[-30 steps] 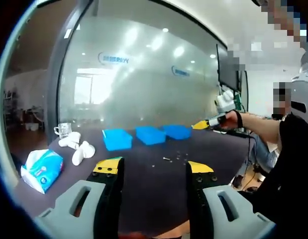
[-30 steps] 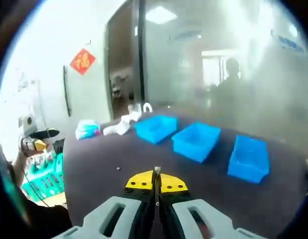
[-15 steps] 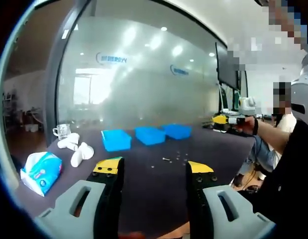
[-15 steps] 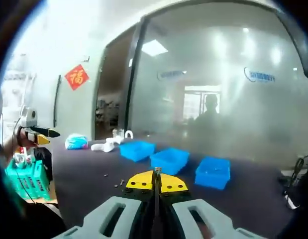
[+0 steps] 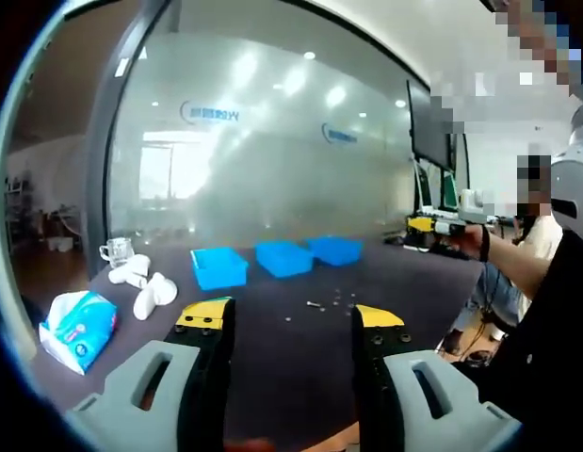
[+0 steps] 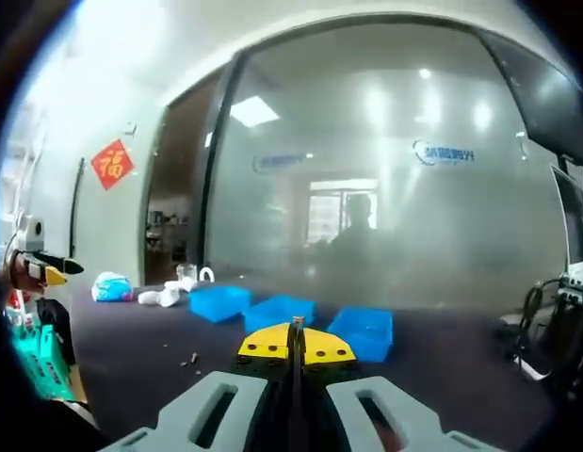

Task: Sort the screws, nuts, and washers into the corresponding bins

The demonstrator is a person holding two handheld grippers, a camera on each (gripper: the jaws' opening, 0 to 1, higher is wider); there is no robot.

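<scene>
Room: frosted glass wall (image 5: 272, 151) behind a dark table (image 5: 291, 358).
Bins: three blue bins (image 5: 283, 256) in a row at the table's far side.
Hardware: small screws, nuts and washers (image 5: 331, 298) scattered loose on the table in front of the bins (too small to tell apart).
Left gripper (image 5: 289, 320): jaws wide apart, nothing between them.
Right gripper (image 6: 297, 341): jaws pressed together; a thin screw (image 6: 297, 324) stands up at the tips.
Table's left end: tissue pack (image 5: 78, 322), white cups (image 5: 145, 282).

A frosted glass wall (image 5: 272, 160) with ceiling lights reflected in it stood behind the dark table (image 5: 291, 348). A red paper ornament (image 6: 112, 162) hung on the white wall (image 6: 93, 226) beside a dark door frame (image 6: 216, 160).
</scene>
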